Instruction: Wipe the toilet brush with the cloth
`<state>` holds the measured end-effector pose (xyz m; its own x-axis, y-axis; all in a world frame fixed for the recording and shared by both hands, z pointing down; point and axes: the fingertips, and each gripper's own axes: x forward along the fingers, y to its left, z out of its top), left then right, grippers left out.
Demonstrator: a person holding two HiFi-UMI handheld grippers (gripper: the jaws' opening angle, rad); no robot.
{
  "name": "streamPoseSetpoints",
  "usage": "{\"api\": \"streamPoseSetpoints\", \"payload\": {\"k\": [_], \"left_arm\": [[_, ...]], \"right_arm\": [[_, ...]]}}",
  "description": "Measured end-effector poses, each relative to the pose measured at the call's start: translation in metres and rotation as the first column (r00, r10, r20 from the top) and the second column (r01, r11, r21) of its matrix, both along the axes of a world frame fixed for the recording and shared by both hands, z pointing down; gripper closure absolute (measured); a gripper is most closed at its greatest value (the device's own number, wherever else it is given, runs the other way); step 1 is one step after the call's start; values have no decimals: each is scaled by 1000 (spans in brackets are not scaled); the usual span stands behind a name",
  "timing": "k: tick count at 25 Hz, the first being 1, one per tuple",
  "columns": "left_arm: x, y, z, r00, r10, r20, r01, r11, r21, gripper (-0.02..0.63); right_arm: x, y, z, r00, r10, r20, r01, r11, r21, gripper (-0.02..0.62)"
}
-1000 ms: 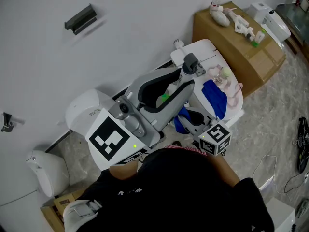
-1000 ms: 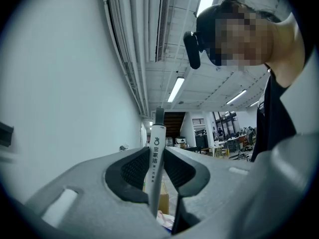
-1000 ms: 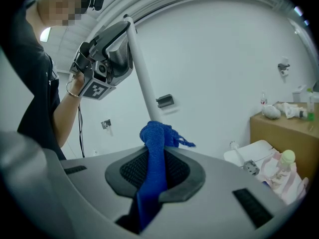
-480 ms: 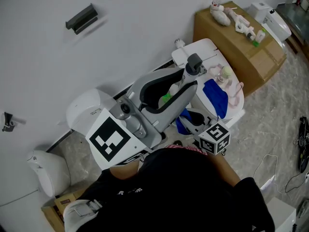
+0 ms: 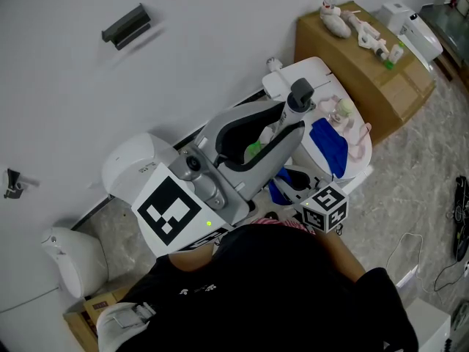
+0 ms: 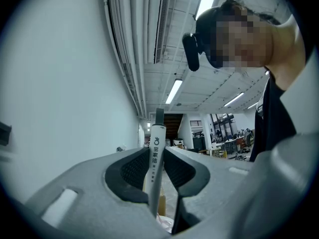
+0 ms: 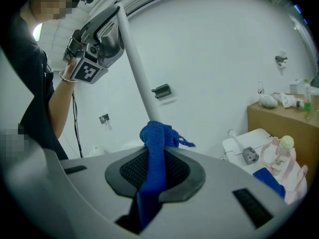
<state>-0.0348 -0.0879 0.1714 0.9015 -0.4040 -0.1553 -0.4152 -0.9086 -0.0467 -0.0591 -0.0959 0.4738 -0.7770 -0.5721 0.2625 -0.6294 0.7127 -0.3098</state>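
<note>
While the left gripper [image 6: 158, 153] points slightly upward, its jaws are clamped on the white handle of the toilet brush [image 6: 155, 151]. The handle stands upright between the dark pads [image 6: 133, 171], its grey tip above them.

Right gripper view: the handle slants down from the left gripper at upper left and passes just behind the cloth. Contact between the two cannot be confirmed.

Right gripper [image 7: 155, 169]: jaws closed on the blue cloth [image 7: 158, 133]. A bunched end stands out past the jaws; the rest hangs below.

Head view: right gripper sits lower than the left and just beside it, near the front edge of a white stand [image 5: 316, 70]. A second blue cloth [image 5: 327, 147] lies on that stand. Cardboard box [image 5: 366, 75] stands against the wall [image 5: 220, 35] behind the stand. Brush head not made out.
</note>
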Motion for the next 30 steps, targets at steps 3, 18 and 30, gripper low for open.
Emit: {"api": "streamPoseSetpoints", "payload": {"k": [3, 18, 30], "left_arm": [[0, 2, -1, 1000, 1, -5, -1, 1000, 4, 515], [0, -1, -6, 999, 0, -37, 0, 1000, 2, 515], [10, -2, -11, 999, 32, -33, -32, 999, -6, 515]], "right_arm": [[0, 2, 5, 1000, 1, 2, -1, 1000, -15, 532], [5, -1, 22, 1000, 10, -11, -11, 998, -57, 532], [13, -7, 31, 999, 31, -22, -33, 996, -80, 532]]}}
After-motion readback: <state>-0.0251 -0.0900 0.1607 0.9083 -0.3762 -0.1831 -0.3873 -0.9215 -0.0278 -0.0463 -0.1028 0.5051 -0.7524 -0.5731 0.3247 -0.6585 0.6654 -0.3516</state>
